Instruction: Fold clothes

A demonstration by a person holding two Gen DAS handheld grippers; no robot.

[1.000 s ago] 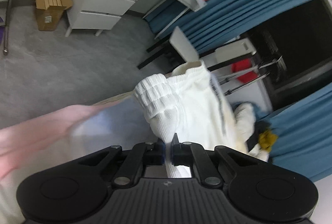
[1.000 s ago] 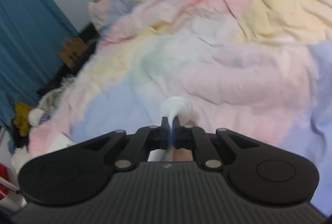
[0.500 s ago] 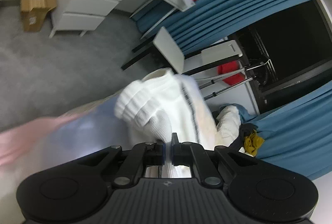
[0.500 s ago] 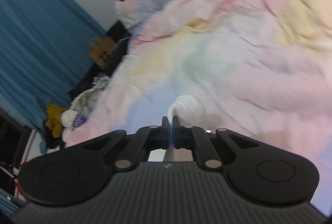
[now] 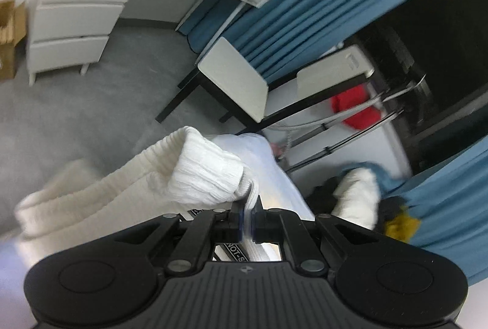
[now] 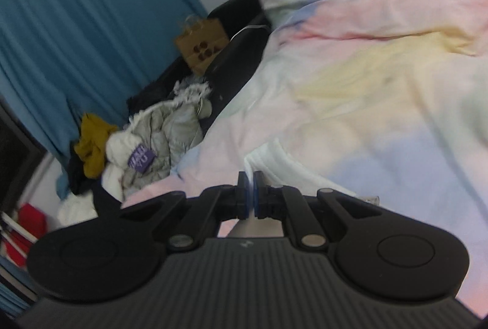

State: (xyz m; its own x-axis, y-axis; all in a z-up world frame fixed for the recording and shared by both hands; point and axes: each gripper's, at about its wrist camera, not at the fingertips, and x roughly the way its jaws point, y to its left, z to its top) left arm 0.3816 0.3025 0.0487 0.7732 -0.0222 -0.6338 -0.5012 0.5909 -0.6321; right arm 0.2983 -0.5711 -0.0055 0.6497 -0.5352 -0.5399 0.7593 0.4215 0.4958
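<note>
A white garment with a ribbed elastic band (image 5: 198, 173) hangs from my left gripper (image 5: 250, 214), which is shut on its edge; the cloth bunches ahead of the fingers and drapes to the left. In the right wrist view my right gripper (image 6: 250, 201) is shut on another part of the white garment (image 6: 274, 161), which lies spread on the pastel bedspread (image 6: 381, 85) just ahead of the fingertips. Both grippers are held above the bed.
A white drawer unit (image 5: 70, 21), a chair (image 5: 235, 85) and blue curtains (image 5: 320, 8) stand beyond the bed. A pile of clothes with a grey padded jacket (image 6: 158, 140) and a brown paper bag (image 6: 201, 45) lie beside the bed's edge.
My left gripper has swung toward the room and the white garment has dropped lower and spread to the left. My right gripper has turned left toward the bed's edge, and the cloth there has flattened.
</note>
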